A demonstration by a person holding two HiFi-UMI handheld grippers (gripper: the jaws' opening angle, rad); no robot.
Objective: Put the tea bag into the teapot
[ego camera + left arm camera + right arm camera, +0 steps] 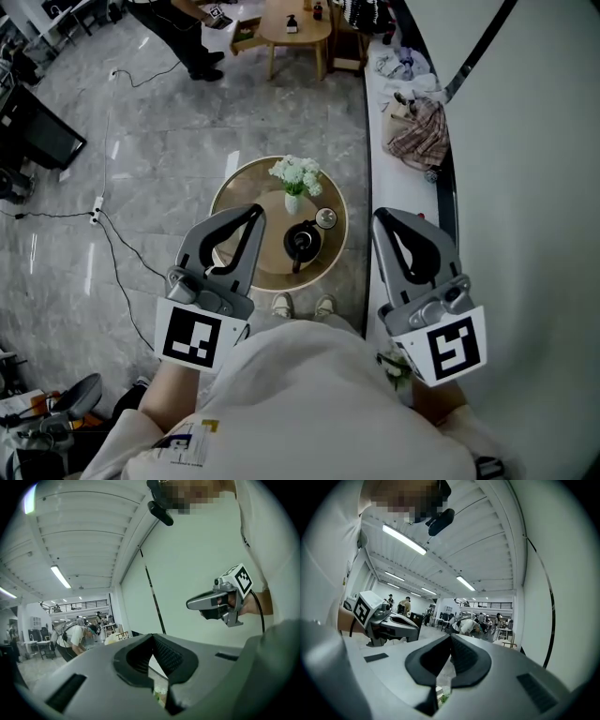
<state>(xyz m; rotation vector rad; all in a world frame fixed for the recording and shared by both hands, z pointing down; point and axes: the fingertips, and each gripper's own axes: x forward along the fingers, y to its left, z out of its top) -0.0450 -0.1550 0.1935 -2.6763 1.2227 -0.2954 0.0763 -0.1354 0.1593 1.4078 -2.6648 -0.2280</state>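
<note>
The teapot point(302, 243) sits near the middle of the round table point(230, 192), just beside a vase of white flowers point(296, 174); the tea bag is too small to pick out. The left gripper point(255, 211) and right gripper point(380, 216) both hang well above, jaws closed tip to tip on nothing. A loosely aimed descent could tip the vase or nudge the pot, and shut jaws would only push the bag.

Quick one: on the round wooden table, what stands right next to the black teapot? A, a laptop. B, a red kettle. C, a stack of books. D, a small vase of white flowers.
D: in the head view a small vase of white flowers stands on the round wooden table, close beside the black teapot, on its far side from the person.
</note>
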